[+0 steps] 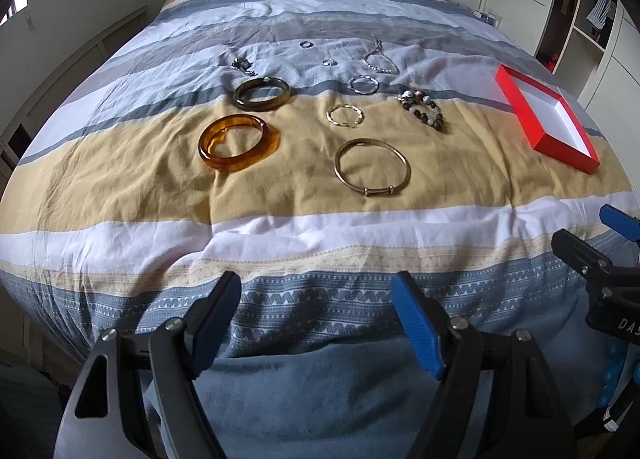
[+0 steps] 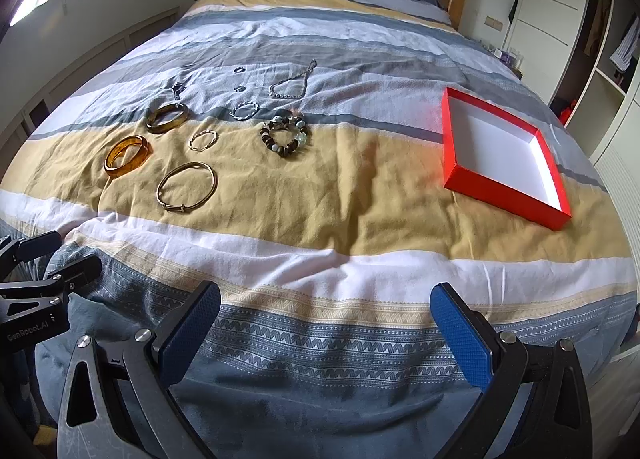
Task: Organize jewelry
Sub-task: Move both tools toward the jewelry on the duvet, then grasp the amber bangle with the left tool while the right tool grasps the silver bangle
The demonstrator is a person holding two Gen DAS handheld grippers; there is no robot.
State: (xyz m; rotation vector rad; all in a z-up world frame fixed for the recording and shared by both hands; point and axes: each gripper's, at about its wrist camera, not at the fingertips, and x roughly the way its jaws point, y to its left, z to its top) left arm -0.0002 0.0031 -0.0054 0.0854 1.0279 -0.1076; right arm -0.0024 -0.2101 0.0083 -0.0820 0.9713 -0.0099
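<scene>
Both tools, left tool [image 1: 316, 323] and right tool [image 2: 326, 333], I hold spread and empty over the bed [image 2: 320, 219]; bangles lie left (red box [image 2: 504, 157] right).

Jewelry is laid out flat on the striped bedspread [image 2: 320, 195], spread loosely, pieces apart. On the tan band: an amber translucent bangle [image 1: 239, 142], a thin gold bangle [image 1: 372, 167] with a clasp at its near edge, a small twisted gold hoop [image 1: 345, 115], and a bracelet of dark and pale beads [image 1: 424, 109]. At the tan band's far edge a dark olive bangle [image 1: 261, 93] is seen. On the blue-grey stripes beyond: a twisted silver hoop [image 1: 363, 84], a silver chain [image 1: 379, 59] in a loose loop, two small rings [image 1: 305, 44] [image 1: 329, 62], and a small dark tangled piece [image 1: 241, 65], detail unclear. A shallow red box [image 2: 505, 155], white inside, is empty and lies well apart on the right.
</scene>
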